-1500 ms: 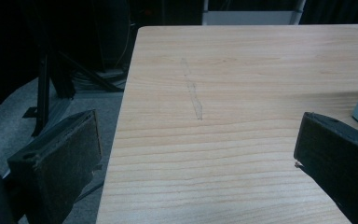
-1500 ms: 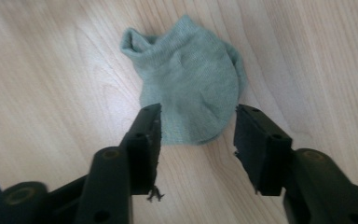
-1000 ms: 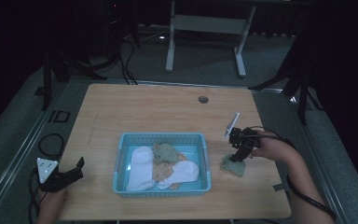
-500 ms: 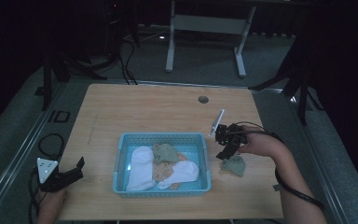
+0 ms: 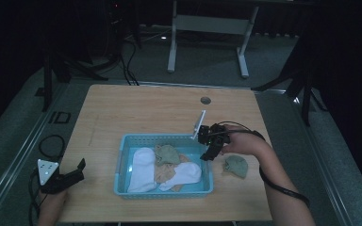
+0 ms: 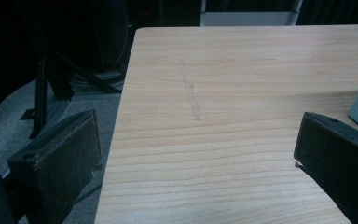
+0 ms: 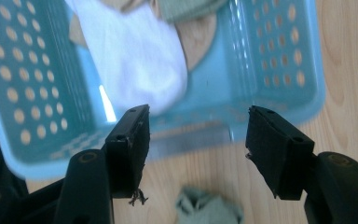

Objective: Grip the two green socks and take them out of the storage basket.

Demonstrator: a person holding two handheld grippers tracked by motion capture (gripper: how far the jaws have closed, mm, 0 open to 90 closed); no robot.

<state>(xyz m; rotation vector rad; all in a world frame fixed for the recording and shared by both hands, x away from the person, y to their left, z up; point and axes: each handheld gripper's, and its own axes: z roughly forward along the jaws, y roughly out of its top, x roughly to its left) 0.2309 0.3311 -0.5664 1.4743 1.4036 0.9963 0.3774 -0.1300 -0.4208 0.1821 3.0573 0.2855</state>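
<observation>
From the high view, my right gripper hangs over the right wall of the blue basket, at about three o'clock from the basket's middle. My right forearm comes in from five o'clock, wrist bent so the jaws tip down and leftward. A green sock lies on the table just right of the basket, at four o'clock from that gripper and apart from it. In the basket lie a white sock, another green sock and a tan one. My left gripper rests low near the table's left edge, at nine o'clock from the basket, well apart from it, jaws pointing toward two o'clock.

In the left gripper view, my jaws stand wide apart over bare wood, with nothing between them.

In the right gripper view, my jaws are spread and empty above the basket's rim; the white sock sits at eleven o'clock, the green sock on the table at six o'clock.
</observation>
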